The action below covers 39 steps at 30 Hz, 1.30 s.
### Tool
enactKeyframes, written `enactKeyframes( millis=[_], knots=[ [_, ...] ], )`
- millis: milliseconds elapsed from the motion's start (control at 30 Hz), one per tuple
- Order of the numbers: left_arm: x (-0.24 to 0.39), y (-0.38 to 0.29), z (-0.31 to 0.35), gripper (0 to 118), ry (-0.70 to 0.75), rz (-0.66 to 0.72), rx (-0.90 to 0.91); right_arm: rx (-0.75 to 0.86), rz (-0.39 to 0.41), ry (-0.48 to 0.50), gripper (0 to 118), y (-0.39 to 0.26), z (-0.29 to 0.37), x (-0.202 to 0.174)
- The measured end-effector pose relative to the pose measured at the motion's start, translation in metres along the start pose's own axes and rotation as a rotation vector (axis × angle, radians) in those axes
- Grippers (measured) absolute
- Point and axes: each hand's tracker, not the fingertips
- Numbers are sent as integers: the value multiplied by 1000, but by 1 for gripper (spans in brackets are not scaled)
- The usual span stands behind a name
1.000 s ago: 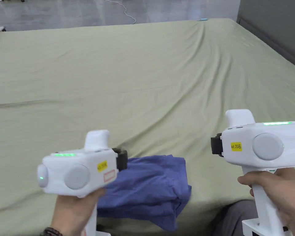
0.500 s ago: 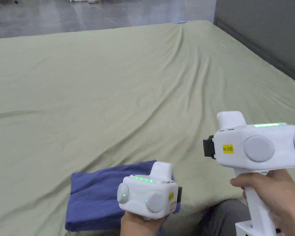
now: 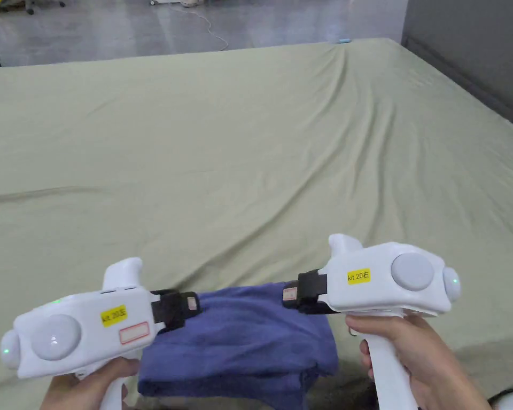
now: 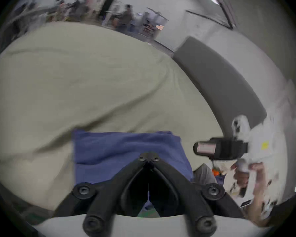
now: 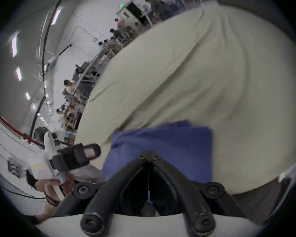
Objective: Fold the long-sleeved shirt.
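The shirt (image 3: 245,341) lies as a compact blue rectangle at the near edge of the bed (image 3: 250,149), just in front of the person, with its layers stacked and edges roughly squared; judged from that shape, the folding looks finished or nearly so. The left gripper (image 3: 192,304) hangs over the shirt's far left corner and the right gripper (image 3: 288,293) over its far right corner, the two tips pointing inward at each other across the far edge. Each gripper's own view shows its jaws brought together to a point, with nothing between them (image 4: 148,158) (image 5: 148,157), so neither holds cloth; both seem to float slightly above the fabric, though whether they touch it is hard to tell. Held like this, closed and level with the top layer, they are probably placed to press or smooth the bundle, or simply to back off from it. The green sheet around the shirt is creased but bare. Other people stand at tables (image 5: 109,40) far beyond the bed.
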Motion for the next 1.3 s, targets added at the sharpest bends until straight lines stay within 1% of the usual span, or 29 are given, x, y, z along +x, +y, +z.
enactKeyframes(
  millis=[67,100,133,200,233,267,333,500,567,633,667,733,800,833,867,900,933,967,1033,1067,1100,1133,1200,1267,1300],
  knots=[
    [-28,1,14,0,19,55,13,-47,-18,6,0,-4,-19,7],
    [-41,0,21,0,6,92,24,-66,-31,0,0,-6,-27,11],
    [-52,0,26,19,-14,118,32,-84,-43,-6,0,-9,-33,15],
    [-67,-7,36,65,-63,188,68,-121,-80,-52,0,-13,-42,25],
    [-75,-8,36,65,-77,210,69,-121,-81,-64,0,-14,-45,28],
    [-81,-10,33,71,-70,243,60,-118,-83,-62,0,-16,-47,29],
    [-92,-15,25,89,-57,289,25,-114,-82,-64,0,-15,-48,28],
    [-107,-30,-11,89,-216,371,-70,-124,-7,-125,0,-14,-51,14],
    [-100,-33,-22,89,-183,359,-55,-123,-3,-129,0,-14,-51,13],
    [-99,-32,-34,89,-262,374,-57,-123,-3,-129,0,-14,-51,13],
    [-101,-31,-41,88,-292,418,-65,-123,1,-129,0,-14,-51,14],
    [-99,-29,-54,88,-309,473,-85,-127,5,-131,0,-12,-51,13],
    [-89,-27,-59,86,-275,407,-74,-131,10,-137,0,-12,-53,12],
    [-84,-26,-58,67,-252,347,-82,-133,14,-139,0,-11,-53,11],
    [-76,-26,-56,30,-194,275,-91,-135,20,-143,0,-11,-54,10],
    [-71,-25,-55,2,-123,221,-99,-136,23,-144,0,-11,-54,10],
    [-68,-26,-57,2,-120,198,-123,-137,23,-140,0,-11,-54,10],
    [-76,-29,-58,2,-151,191,-125,-137,22,-142,0,-10,-55,9],
    [-67,-26,-51,2,-136,160,-84,-138,25,-151,0,-10,-54,7],
    [-64,-23,-46,2,-132,150,-47,-138,29,-165,0,-9,-53,4],
    [-66,-19,-42,2,-141,160,-38,-132,39,-199,0,-8,-51,-3],
    [-67,-14,-37,2,-146,168,-30,-121,70,-239,0,-5,-49,-12],
    [-69,-6,-29,2,-161,162,-24,-60,184,-314,0,0,-44,-39],
    [-68,2,-18,2,-113,82,-22,4,267,-354,0,4,-43,-69],
    [-73,5,-11,2,-91,67,-9,32,303,-364,0,6,-45,-83]
  ],
)
